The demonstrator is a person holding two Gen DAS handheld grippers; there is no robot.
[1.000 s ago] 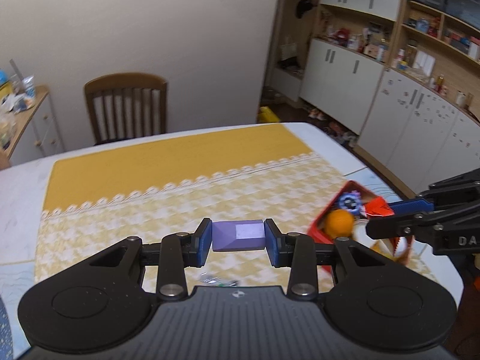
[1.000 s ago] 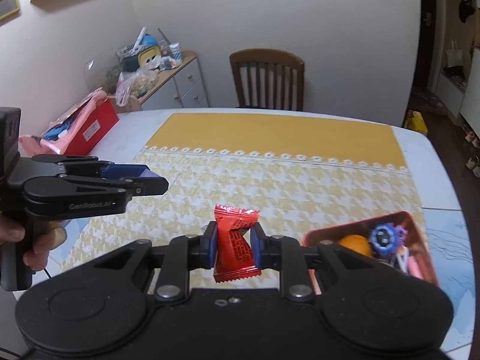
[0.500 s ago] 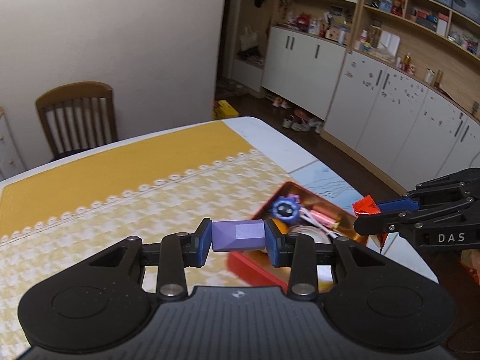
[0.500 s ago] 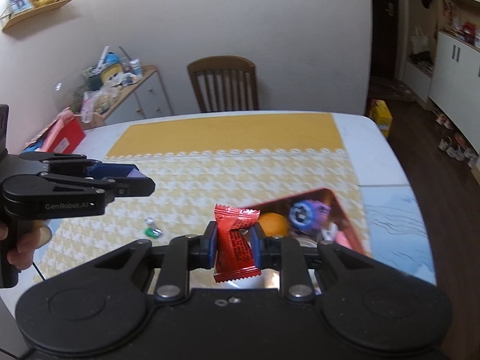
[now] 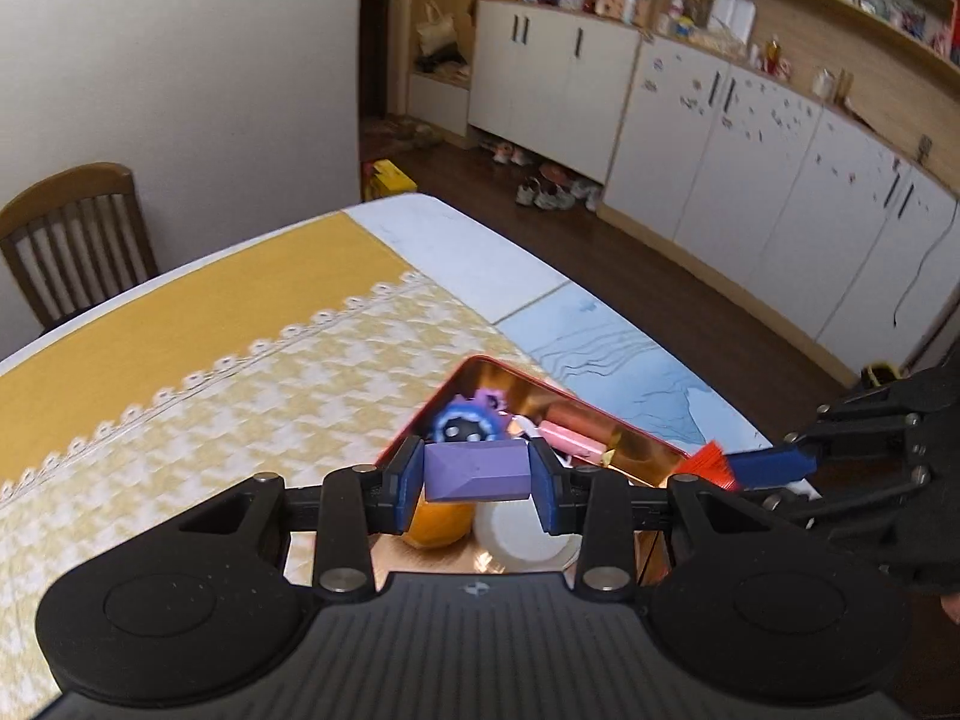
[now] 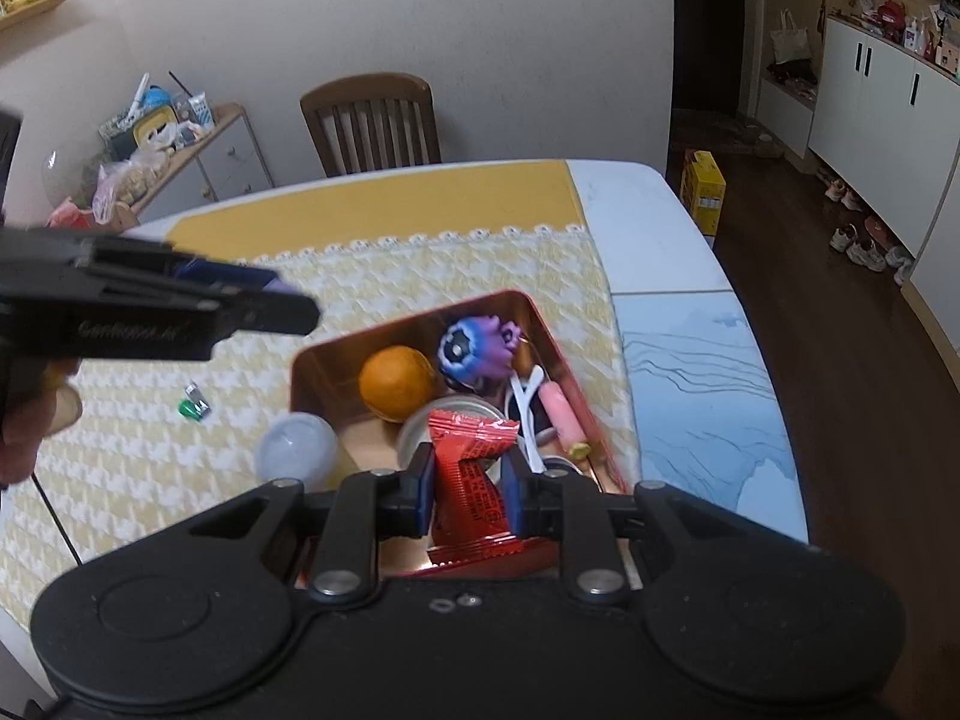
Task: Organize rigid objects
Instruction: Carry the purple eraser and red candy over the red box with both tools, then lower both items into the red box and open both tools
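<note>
Red tin (image 6: 555, 343): open rectangular tray with a coppery inner floor, resting on the yellow-and-white patterned tablecloth (image 6: 420, 264) near the table's right edge; it serves as the collection point.
Tin contents: an orange ball (image 6: 397, 383), a blue-and-purple toy (image 6: 474, 351), a pink stick (image 6: 561, 414), a white looped piece (image 6: 523, 402) and a round metal lid (image 6: 447, 420), all crowded together.
Left gripper (image 5: 477, 483): clenched on a purple faceted block (image 5: 477, 473), held level between the blue pads, above the near end of the tin.
Right gripper (image 6: 465, 489): clamped on a red candy wrapper (image 6: 471, 471), held upright, above the tin's near edge.
Progress: judged well advanced; several items are already binned and two more are carried and positioned for release.
Remaining on cloth: a small green wrapped item (image 6: 193, 407) lies well apart from the tin on its left; a translucent round capsule (image 6: 295, 449) sits at the tin's left wall, and whether it is inside or outside cannot be told.
Block condition: solid, matte, bevelled edges, no visible damage; likely rigid and easy to drop in.
Wrapper condition: glossy, crimped ends, printed text unreadable.
Risk: crowded tin may leave released items perched on others.
</note>
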